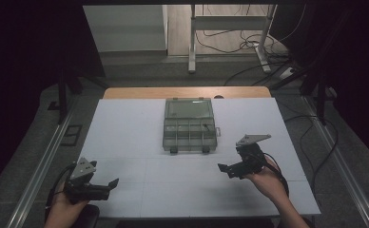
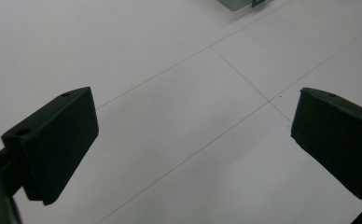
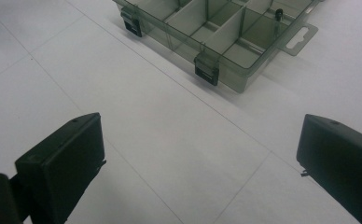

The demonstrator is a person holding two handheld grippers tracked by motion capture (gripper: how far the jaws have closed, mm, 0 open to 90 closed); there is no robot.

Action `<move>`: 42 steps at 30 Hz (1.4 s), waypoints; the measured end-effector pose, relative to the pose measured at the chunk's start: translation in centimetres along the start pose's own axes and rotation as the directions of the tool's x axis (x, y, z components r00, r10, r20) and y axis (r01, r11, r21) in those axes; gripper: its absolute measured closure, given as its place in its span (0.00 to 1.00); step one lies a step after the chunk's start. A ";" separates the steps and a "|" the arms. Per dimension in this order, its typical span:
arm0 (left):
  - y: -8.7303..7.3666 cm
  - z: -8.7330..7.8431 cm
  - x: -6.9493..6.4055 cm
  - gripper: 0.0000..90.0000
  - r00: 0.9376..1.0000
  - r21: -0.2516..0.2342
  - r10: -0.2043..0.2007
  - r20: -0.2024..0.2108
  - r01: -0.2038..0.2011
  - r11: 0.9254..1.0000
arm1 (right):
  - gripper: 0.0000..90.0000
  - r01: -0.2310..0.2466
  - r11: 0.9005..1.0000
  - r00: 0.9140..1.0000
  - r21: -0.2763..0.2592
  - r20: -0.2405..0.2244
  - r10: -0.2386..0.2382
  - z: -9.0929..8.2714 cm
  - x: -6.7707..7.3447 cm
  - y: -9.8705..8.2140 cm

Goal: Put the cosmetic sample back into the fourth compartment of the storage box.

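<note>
Looking down, I see the clear box (image 1: 190,124) ahead of my right hand-held gripper (image 1: 231,170), well apart from my left hand-held gripper (image 1: 107,186); both have jaws wide apart.

The smoky translucent plastic compartment box (image 3: 226,32) looks glossy and smooth — the white desk (image 3: 170,140) matt, the black plastic tool (image 3: 195,161) faintly grained.

— How many boxes are counted on the table (image 1: 125,137)?
— One clear compartment box (image 1: 190,125) is counted, with two latches (image 3: 206,70).
— And claws?
— Two are counted: the left claw (image 1: 111,183) and the right claw (image 1: 224,169), each spread wide.
</note>
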State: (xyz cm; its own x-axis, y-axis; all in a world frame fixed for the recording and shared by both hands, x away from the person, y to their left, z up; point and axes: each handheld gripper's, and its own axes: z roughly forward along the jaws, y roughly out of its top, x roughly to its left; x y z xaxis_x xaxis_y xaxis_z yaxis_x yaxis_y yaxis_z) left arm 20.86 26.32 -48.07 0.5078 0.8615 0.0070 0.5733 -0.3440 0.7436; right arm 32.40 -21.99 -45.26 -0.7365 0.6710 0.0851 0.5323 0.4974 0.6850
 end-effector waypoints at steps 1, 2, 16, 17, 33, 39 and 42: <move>0.0 0.0 0.0 0.01 1.000 0.000 0.000 0.000 0.000 1.000 | 0.01 0.004 1.000 1.000 0.003 0.001 -0.004 0.0 0.0 0.1; 0.0 0.0 0.0 0.01 1.000 0.002 0.000 -0.001 0.000 1.000 | 0.01 0.008 1.000 1.000 0.005 0.005 -0.008 0.0 0.1 0.1; 0.0 0.1 0.0 0.01 1.000 0.004 -0.004 -0.004 0.004 1.000 | 0.01 0.015 1.000 0.999 0.010 0.049 -0.016 -2.0 -0.2 -1.5; 0.0 0.1 0.0 0.01 1.000 0.003 -0.005 -0.004 0.005 1.000 | 0.01 0.015 1.000 0.999 0.010 0.049 -0.016 -2.0 -0.2 -1.5; 0.0 0.0 0.1 0.01 1.000 0.004 -0.007 -0.006 0.007 1.000 | 0.03 -0.017 1.000 0.998 -0.014 0.065 0.018 -4.6 -0.6 -3.7; 0.0 0.0 0.1 0.01 1.000 0.004 -0.009 -0.005 0.009 1.000 | 0.02 -0.024 1.000 0.997 -0.017 0.076 0.025 -5.1 -0.8 -4.2; 0.0 0.0 0.1 0.01 1.000 0.003 -0.010 -0.004 0.010 1.000 | 0.01 -0.027 0.999 0.996 -0.020 0.088 0.029 -5.5 -0.7 -4.5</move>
State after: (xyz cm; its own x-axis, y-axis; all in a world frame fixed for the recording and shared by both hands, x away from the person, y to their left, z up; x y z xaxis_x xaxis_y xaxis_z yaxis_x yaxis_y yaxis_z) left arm 20.93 26.40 -48.06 0.4993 0.8664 0.0019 0.5807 -0.3362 0.7414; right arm 28.25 -27.77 -44.44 -0.6811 0.7311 0.0408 0.5440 0.4679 0.6965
